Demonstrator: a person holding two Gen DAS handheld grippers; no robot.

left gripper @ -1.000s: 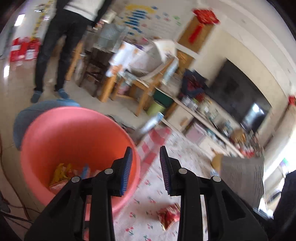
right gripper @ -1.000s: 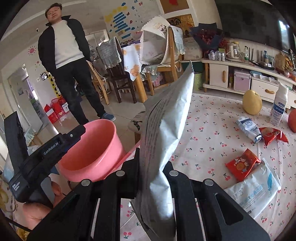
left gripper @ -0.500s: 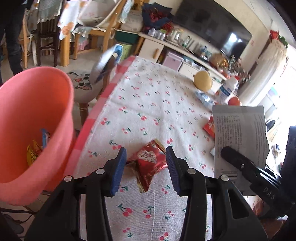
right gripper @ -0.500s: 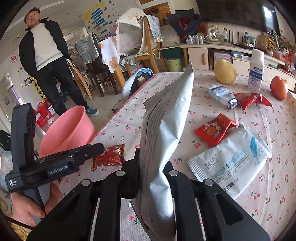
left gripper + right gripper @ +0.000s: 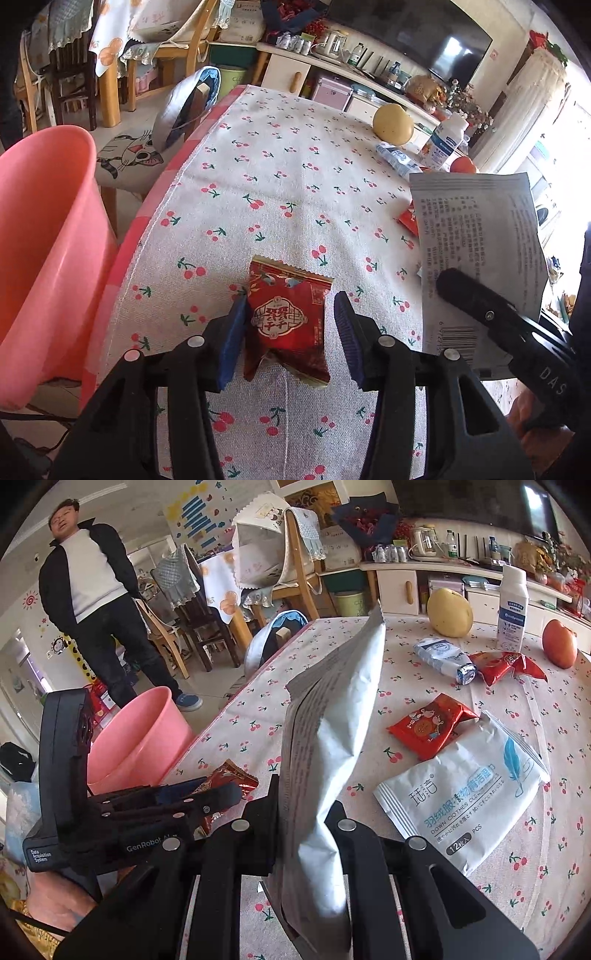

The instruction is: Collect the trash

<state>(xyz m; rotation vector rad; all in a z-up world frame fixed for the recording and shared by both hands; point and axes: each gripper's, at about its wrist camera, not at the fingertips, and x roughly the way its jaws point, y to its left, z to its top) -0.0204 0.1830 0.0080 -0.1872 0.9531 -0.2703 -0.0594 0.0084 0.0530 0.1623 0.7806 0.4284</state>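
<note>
A red snack wrapper [image 5: 286,321] lies on the cherry-print tablecloth [image 5: 280,173] near its left edge. My left gripper [image 5: 290,301] straddles it and its jaws are opening: the left pad is at the wrapper's edge, the right pad stands clear. The right wrist view shows the same left gripper [image 5: 207,794] low over the wrapper [image 5: 231,775]. My right gripper [image 5: 306,801] is shut on a tall white packet [image 5: 332,738], held upright above the table; the packet [image 5: 476,236] is at the right in the left wrist view. A pink bucket [image 5: 40,240] stands beside the table's left edge.
More litter lies on the cloth: a white wipes pack [image 5: 465,797], two red wrappers [image 5: 428,725] [image 5: 506,664] and a small white pouch [image 5: 443,657]. A pear [image 5: 448,613], a bottle [image 5: 511,609] and a red fruit [image 5: 559,644] stand behind. A person [image 5: 96,602] stands past the bucket.
My left gripper swung from over the pink bucket to the table and sank around the red wrapper, its jaws spreading. The right gripper came down a little with the white packet.
</note>
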